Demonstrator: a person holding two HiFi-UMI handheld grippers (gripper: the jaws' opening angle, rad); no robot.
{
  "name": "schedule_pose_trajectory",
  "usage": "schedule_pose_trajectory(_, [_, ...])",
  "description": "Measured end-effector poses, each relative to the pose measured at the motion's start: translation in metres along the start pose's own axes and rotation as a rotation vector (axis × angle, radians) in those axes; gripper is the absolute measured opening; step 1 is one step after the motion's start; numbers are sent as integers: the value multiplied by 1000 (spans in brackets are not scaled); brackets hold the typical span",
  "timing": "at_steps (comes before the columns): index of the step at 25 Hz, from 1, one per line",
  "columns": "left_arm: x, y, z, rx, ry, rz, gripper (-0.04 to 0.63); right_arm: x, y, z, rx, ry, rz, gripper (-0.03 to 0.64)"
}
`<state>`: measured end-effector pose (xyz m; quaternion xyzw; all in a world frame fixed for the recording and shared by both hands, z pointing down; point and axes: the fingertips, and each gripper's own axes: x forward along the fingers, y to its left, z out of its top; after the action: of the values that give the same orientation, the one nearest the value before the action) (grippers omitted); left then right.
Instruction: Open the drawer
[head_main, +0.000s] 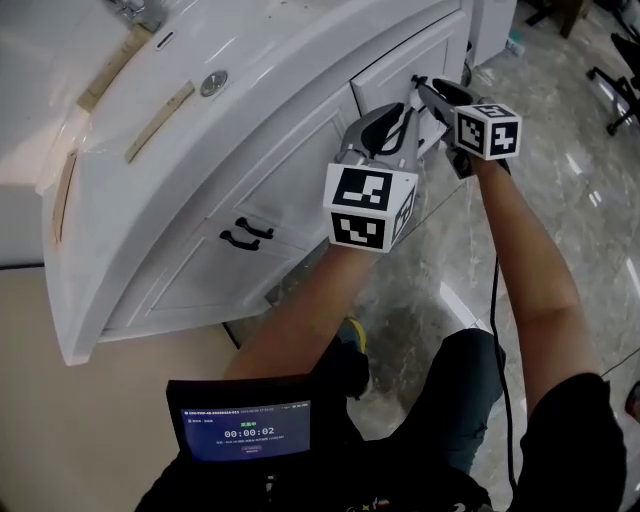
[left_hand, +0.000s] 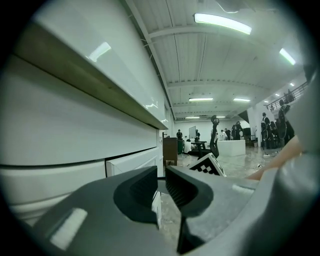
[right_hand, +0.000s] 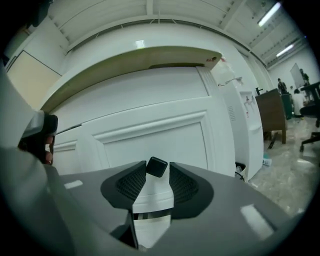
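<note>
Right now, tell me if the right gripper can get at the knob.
Yes, it seems: the knob sits right between the jaws of the right gripper, which look closed on it, with nothing else in between.

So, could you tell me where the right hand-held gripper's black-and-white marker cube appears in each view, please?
Head view: the black-and-white marker cube is at upper right.
Left gripper view: the cube is centre-right, beyond the jaws.
Right gripper view: absent; jaws grip a black handle.
Shared landmark: the white panelled cabinet.
</note>
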<state>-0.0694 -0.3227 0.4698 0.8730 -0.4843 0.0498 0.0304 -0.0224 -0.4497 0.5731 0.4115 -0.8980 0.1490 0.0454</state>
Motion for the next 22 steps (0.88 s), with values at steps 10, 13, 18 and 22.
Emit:
schedule_pose_trajectory(10, [4,14,-13,-10,-5,38,49,13,6,-5,62,3,122,193])
schedule_pose_trajectory(13, [3,16,-14,-7,-10,44,49,18,4,1,81,-20,115,174])
schedule_pose_trajectory(18, [3,16,-20,-11,-5,48,49,20,2,0,-3,1,85,161])
schedule_pose_trajectory(22, [3,10,-21,-9,-7,40,49,17,3,-1,-68,6,69,156])
